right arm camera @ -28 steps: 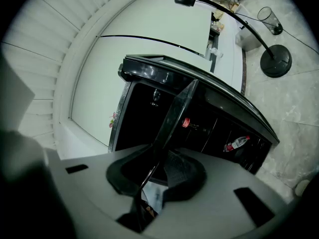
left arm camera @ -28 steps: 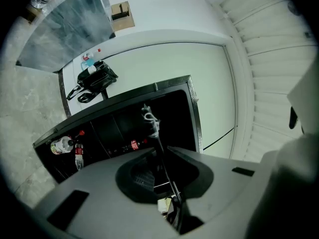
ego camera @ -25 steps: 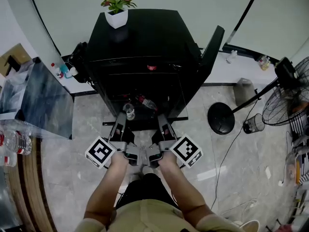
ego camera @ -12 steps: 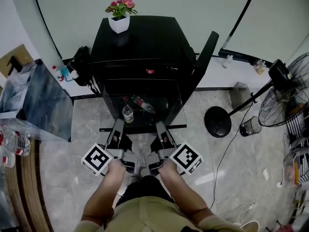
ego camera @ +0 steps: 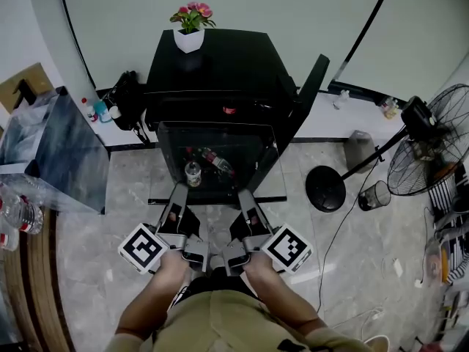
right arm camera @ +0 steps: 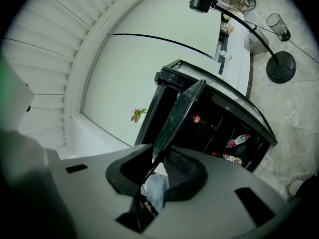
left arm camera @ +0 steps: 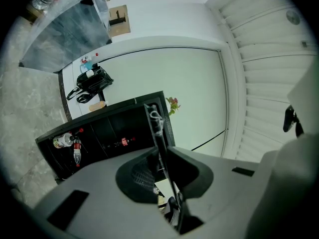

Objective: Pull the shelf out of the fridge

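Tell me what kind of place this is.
Probably an indoor corner, perhaps an office or lounge: a small black fridge with a flower pot on top, a standing fan, and a stone-tiled floor.

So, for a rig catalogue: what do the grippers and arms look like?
The left gripper and right gripper are grey with dark ribbed jaws, each bearing a white cube of black square markers. An olive top, forearms bare. The right jaws have just been opening, glass shelf between them.
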### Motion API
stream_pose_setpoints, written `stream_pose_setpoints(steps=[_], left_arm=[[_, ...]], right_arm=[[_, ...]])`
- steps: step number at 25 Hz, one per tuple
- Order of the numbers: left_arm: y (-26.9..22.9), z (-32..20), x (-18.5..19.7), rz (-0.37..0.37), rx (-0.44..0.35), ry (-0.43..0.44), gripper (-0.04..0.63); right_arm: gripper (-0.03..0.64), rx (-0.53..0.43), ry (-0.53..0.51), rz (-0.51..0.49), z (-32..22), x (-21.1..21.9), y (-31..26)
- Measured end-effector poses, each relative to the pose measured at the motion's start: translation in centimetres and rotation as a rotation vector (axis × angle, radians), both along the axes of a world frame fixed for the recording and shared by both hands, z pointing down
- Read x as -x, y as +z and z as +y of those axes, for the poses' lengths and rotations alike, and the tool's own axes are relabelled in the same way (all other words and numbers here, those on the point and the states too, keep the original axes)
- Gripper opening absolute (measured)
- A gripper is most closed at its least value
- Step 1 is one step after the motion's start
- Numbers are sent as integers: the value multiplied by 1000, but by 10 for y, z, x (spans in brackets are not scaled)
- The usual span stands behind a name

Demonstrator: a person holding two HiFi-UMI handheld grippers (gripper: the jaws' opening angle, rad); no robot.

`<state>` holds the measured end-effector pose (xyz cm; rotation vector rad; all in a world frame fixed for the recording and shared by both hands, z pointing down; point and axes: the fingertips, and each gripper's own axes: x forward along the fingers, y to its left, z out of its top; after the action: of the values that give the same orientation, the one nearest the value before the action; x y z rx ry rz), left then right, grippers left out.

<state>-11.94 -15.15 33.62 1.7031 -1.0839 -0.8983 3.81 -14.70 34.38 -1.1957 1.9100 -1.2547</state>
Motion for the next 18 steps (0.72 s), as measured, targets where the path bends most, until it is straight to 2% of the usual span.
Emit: stream_pose_setpoints(steps=[8, 18], left_arm=[[-15, 13, 2, 10, -14, 10, 54], [-39, 28, 6, 50, -54, -1, 54]], right_arm=[[84, -15, -7, 24, 15, 2, -15], [85, -95, -31, 15, 28, 8, -47]])
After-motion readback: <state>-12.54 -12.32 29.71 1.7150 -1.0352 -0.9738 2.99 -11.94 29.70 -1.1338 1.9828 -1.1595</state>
